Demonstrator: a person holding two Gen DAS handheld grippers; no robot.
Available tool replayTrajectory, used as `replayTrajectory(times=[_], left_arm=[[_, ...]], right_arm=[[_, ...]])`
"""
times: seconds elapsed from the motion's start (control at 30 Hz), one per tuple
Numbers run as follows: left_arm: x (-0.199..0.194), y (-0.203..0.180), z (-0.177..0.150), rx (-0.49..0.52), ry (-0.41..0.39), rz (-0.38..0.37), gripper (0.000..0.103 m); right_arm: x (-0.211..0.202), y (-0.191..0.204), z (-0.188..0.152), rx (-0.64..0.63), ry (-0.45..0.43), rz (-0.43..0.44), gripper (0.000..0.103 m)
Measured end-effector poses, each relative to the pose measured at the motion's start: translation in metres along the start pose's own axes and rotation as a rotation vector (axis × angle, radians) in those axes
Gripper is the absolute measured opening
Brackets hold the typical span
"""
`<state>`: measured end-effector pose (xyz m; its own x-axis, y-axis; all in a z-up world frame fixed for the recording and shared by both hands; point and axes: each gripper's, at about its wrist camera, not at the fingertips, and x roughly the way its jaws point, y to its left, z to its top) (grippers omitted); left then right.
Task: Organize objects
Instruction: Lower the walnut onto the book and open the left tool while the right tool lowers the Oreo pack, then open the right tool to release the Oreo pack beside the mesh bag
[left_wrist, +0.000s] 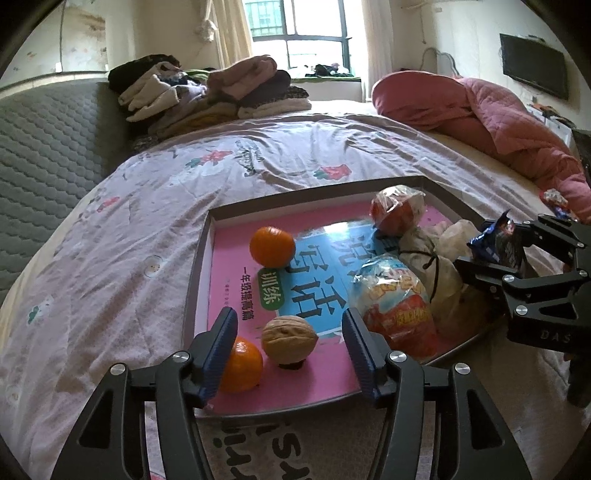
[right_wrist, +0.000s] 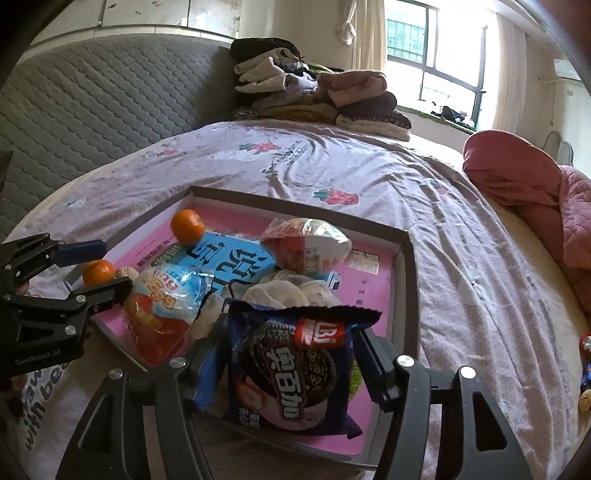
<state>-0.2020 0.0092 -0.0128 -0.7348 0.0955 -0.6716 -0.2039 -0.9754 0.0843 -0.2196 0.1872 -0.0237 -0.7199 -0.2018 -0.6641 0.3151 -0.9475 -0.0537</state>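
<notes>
Left wrist view: we find the left claw (left_wrist: 290, 345) standing apart over the near corner of the tray (left_wrist: 207, 236), which lies on the bed (left_wrist: 147, 192). A walnut (left_wrist: 289, 341) sits free between its fingers, touched by neither; one mandarin (left_wrist: 242, 365) is partly hidden behind the left finger, a second mandarin (left_wrist: 272, 246) lies farther in. We judge the walnut just set down; the next move calls for a clean withdrawal without nudging it.

Right wrist view: the right claw (right_wrist: 284, 363) is spread, with the cookie packet (right_wrist: 291, 369) between its fingers above the tray's near edge. Whether the pads press on the packet we cannot tell; its lower edge looks to rest on the tray. Release appears in hand. The snack bags (right_wrist: 166, 295) crowd the middle; further items at the right edge are cut off.
</notes>
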Motion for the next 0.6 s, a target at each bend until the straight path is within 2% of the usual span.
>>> replayTrajectory(times=[0.43,0.6], left_arm=[[-0.02,0.007,0.009,-0.042,-0.044,0.014,0.062],[-0.025,0.004,0.007,-0.032,-0.051,0.01,0.063]], right_arm=[[-0.013,-0.005,0.013,0.017,-0.04,-0.014,0.069],[0.0,-0.005,0.008,0.005,0.021,-0.057,0.069]])
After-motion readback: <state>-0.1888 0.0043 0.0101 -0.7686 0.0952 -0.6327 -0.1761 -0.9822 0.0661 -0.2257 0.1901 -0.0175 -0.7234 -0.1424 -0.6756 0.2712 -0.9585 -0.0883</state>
